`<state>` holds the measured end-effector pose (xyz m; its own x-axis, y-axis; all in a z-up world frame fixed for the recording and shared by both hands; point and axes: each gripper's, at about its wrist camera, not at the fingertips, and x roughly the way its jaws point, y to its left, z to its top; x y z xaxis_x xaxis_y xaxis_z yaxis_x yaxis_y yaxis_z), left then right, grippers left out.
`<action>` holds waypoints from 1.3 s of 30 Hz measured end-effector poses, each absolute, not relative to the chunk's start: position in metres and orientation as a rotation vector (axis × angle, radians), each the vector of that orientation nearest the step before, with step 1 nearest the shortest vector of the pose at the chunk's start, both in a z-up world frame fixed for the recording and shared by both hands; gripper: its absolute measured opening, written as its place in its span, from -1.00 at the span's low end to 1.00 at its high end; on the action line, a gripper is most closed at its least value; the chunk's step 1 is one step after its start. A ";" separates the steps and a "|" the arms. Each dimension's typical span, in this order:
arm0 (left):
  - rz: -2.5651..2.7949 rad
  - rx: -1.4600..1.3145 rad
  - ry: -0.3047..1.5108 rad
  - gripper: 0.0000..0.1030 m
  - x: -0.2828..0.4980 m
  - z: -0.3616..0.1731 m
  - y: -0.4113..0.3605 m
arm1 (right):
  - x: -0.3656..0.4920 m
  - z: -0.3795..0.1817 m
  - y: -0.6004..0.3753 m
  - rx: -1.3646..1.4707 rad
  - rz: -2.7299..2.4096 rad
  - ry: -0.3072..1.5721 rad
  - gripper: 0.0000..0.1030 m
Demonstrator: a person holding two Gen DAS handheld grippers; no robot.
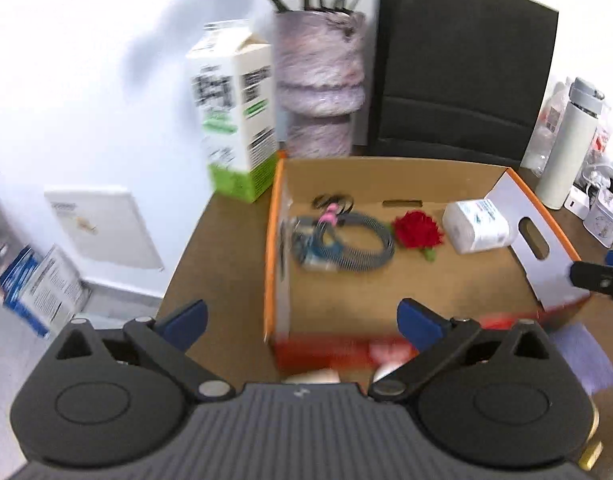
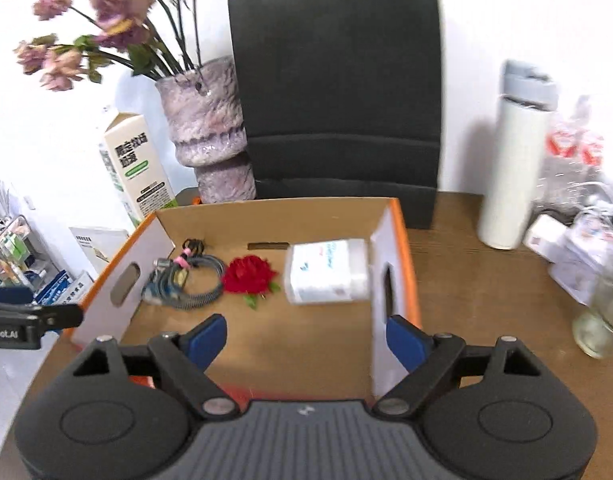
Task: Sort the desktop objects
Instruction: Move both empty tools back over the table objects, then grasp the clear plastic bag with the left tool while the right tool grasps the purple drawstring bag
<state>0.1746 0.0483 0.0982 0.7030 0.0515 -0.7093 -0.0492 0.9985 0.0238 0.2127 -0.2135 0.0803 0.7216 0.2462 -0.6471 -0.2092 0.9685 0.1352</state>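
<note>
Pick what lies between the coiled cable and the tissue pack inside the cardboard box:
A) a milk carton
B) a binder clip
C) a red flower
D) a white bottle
C: in the right wrist view the red flower lies on the floor of the cardboard box, with the coiled cable to its left and the tissue pack to its right.

Both wrist views near, facing the shared cardboard box [image 1: 406,288]
</note>
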 end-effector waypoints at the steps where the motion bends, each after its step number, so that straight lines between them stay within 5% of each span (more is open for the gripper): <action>1: 0.056 -0.007 0.769 1.00 0.157 0.095 0.049 | 0.197 0.080 -0.216 0.041 0.249 0.698 0.69; 8: -0.089 -0.174 0.651 1.00 0.015 0.063 0.039 | 0.076 0.047 -0.230 -0.137 0.166 0.483 0.86; 17: -0.022 -0.064 0.638 1.00 -0.065 0.019 0.022 | -0.029 -0.004 -0.220 -0.075 0.228 0.539 0.86; 34: 0.089 -0.068 0.590 1.00 -0.043 0.024 0.051 | -0.042 -0.021 -0.228 -0.064 0.230 0.594 0.82; 39: 0.080 -0.044 0.566 1.00 -0.026 0.026 0.047 | -0.032 -0.018 -0.220 -0.043 0.321 0.634 0.45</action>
<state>-0.0257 0.0466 0.0257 0.8408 0.0638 -0.5376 -0.0882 0.9959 -0.0199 -0.0323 -0.2201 -0.0182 0.7580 0.2812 -0.5885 -0.3077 0.9498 0.0576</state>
